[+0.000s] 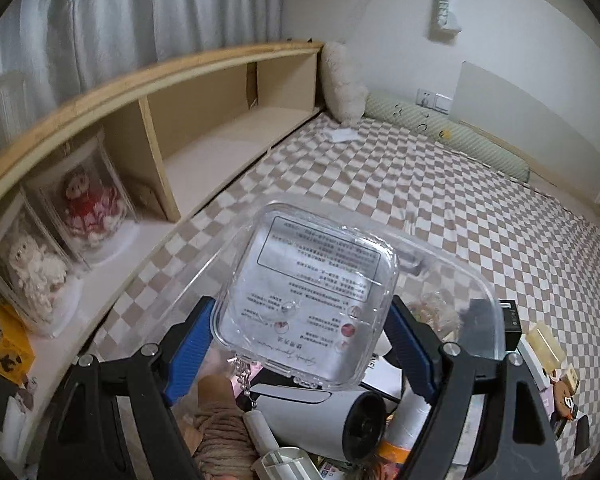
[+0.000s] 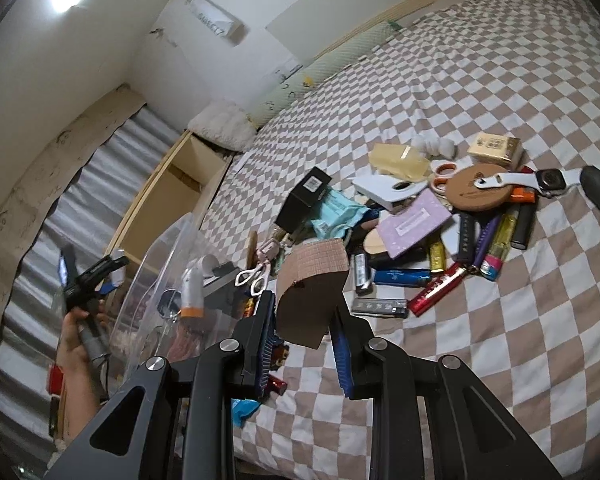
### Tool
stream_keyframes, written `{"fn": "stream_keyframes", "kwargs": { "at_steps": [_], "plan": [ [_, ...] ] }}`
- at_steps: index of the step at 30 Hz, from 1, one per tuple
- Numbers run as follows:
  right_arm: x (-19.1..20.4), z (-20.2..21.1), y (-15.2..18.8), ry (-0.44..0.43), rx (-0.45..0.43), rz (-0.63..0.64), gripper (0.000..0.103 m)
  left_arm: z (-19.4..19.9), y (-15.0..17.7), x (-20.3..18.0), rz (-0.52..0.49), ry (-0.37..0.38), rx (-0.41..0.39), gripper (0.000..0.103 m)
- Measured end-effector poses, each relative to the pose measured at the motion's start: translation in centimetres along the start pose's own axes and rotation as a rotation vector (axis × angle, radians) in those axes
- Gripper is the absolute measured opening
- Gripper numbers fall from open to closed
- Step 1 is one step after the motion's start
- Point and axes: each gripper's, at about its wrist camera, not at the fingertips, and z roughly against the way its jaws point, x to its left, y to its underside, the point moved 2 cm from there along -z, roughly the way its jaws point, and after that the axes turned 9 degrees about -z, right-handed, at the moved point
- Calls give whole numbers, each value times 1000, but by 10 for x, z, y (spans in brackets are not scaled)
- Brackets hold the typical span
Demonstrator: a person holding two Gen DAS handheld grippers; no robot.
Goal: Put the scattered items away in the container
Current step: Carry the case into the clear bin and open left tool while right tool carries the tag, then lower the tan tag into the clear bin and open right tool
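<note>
My left gripper (image 1: pixel 302 308) is shut on a clear square plastic box (image 1: pixel 308 292) with a printed leaflet inside. It hangs tilted over the clear storage container (image 1: pixel 482 280), which holds a white cylinder (image 1: pixel 340 420), brown yarn (image 1: pixel 220 432) and other bits. My right gripper (image 2: pixel 304 304) is shut on a folded brown card-like piece (image 2: pixel 312 284) with a pink checked face, above the bed. The container (image 2: pixel 160 264) is to its left. A pile of scattered items (image 2: pixel 420 232) lies beyond it: a black box (image 2: pixel 306 196), a purple box (image 2: pixel 416 224), a cork disc (image 2: pixel 482 192), a watch (image 2: pixel 548 180).
A checked bedspread (image 1: pixel 440 184) covers the bed. A wooden shelf (image 1: pixel 204 128) with boxed dolls (image 1: pixel 88 208) runs along its left side. In the right wrist view a person's hand (image 2: pixel 76 344) holds the other gripper at the left. Small scissors (image 2: pixel 254 276) lie by the container.
</note>
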Motion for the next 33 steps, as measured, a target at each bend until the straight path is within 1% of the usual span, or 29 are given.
{"fn": "stream_keyframes", "kwargs": {
  "at_steps": [3, 5, 6, 14, 19, 21, 23, 25, 28, 33],
  "plan": [
    [16, -3, -1, -7, 8, 33, 27, -8, 5, 3, 7, 3, 14, 84],
    [27, -6, -1, -14, 16, 57, 27, -10, 8, 4, 11, 6, 15, 89],
    [33, -9, 0, -16, 21, 70, 27, -10, 9, 4, 13, 9, 13, 90],
    [89, -33, 1, -46, 74, 187, 27, 9, 18, 1, 9, 12, -39, 90],
    [138, -61, 4, -77, 122, 281, 27, 29, 23, 3, 16, -2, -80, 91],
    [157, -73, 6, -90, 140, 315, 27, 38, 26, 5, 33, -9, -99, 92],
    [178, -87, 8, -106, 159, 344, 27, 46, 29, 7, 52, -12, -118, 95],
    [199, -102, 11, -118, 178, 374, 27, 54, 32, 8, 61, -8, -134, 95],
    [227, -122, 15, -119, 190, 424, 27, 66, 35, 11, 72, -1, -160, 95],
    [258, -156, 19, -99, 203, 476, 27, 87, 39, 18, 92, 2, -210, 95]
  ]
}}
